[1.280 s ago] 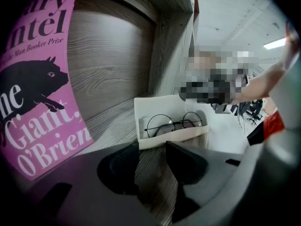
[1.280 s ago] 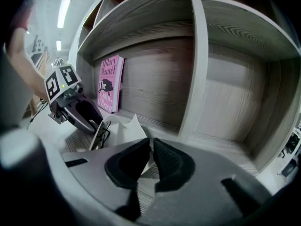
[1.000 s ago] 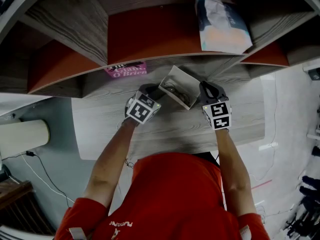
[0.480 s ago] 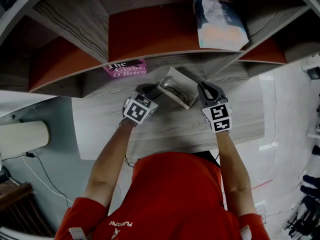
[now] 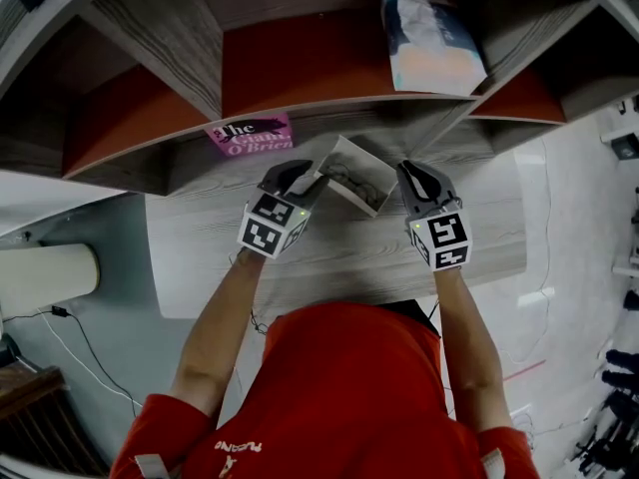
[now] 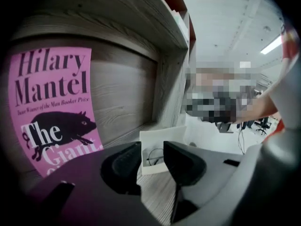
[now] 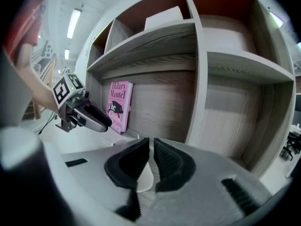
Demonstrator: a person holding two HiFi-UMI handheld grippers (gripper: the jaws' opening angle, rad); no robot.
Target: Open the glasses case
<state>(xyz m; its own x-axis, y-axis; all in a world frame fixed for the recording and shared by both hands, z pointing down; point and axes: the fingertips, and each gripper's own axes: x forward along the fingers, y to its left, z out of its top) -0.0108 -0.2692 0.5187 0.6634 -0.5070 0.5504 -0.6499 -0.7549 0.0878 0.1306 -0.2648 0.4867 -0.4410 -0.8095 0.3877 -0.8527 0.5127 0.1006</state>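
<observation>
The white glasses case (image 5: 351,173) stands open above the wooden shelf board (image 5: 349,257), and a pair of glasses lies inside it (image 6: 160,153). My right gripper (image 5: 407,180) holds its right side, the jaws (image 7: 151,157) shut on a thin white flap of the case (image 7: 145,175). At the case's left corner is my left gripper (image 5: 305,180). Its jaws (image 6: 152,157) are closing, and the case shows in the gap just beyond the fingertips with no pad pressing on it. The left gripper (image 7: 82,114) also appears in the right gripper view.
A pink book (image 5: 252,135) leans against the back of the shelf compartment, left of the case. A plastic-wrapped pack (image 5: 429,43) lies on the shelf above. Upright dividers (image 7: 200,69) split the unit. A person in the background is blurred out.
Both grippers have risen. The left one has pulled back a little from the case's left edge, and its jaws have narrowed. The case has stayed with the right gripper.
</observation>
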